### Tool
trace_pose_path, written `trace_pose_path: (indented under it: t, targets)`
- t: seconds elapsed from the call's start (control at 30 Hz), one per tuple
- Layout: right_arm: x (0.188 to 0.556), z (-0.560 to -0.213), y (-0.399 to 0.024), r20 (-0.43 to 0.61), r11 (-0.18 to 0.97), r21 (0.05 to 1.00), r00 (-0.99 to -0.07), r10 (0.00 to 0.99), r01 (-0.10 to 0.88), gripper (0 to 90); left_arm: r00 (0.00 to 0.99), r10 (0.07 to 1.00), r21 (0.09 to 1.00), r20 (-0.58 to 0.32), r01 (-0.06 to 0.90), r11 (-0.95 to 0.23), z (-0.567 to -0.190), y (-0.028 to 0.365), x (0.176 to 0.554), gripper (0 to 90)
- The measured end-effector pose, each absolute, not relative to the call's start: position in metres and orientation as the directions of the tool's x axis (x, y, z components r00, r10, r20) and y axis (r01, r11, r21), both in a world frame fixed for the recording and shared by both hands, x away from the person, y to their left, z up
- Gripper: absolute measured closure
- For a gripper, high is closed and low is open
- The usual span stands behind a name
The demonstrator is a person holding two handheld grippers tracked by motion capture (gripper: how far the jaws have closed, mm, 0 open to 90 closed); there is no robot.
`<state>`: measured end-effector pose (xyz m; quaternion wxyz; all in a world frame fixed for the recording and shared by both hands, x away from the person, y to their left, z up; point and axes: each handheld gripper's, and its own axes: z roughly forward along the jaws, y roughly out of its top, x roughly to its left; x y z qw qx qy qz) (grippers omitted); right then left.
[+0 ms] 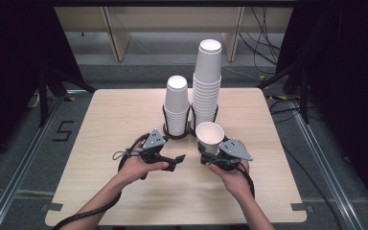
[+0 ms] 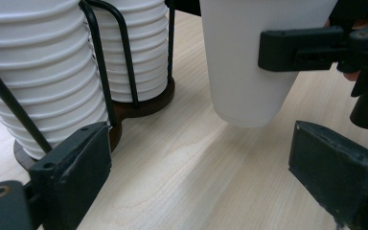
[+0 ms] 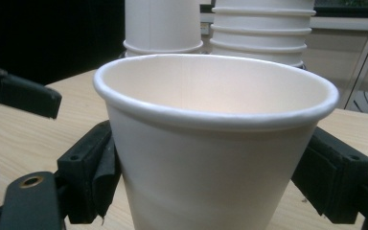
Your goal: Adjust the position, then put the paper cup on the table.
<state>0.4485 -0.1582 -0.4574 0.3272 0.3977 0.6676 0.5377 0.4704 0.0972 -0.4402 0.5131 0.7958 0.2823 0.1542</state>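
- While a single white paper cup is clamped upright between the jaws of the right hand-held gripper, it is held above the pale wooden surface, just in front of the black wire cup holder.
- To the right of the left hand-held gripper, whose jaws are spread with nothing between them, the cup is seen near but apart.
- The cup's long axis is kept vertical, mouth upward, base clear of the surface.
- Two stacks of white paper cups are stood in the holder, the right one taller.
- The held cup is seen as clean, empty and undented, with a rolled rim.
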Motion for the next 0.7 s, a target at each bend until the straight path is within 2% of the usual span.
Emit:
trace_pose_path:
  t: [0.3,0.7]
  targets:
    - [0.441,-0.465,-0.156,-0.039,0.144,0.972,-0.479,0.877,0.183,17.6,0.804,0.592,0.899,-0.065,0.304,-0.315,-0.427,0.098,0.469,6.0]
    - [0.443,-0.470,-0.144,-0.107,0.200,0.971,-0.508,0.855,0.131,17.3,0.812,0.574,0.908,-0.107,0.315,-0.276,-0.417,0.089,0.477,3.4]
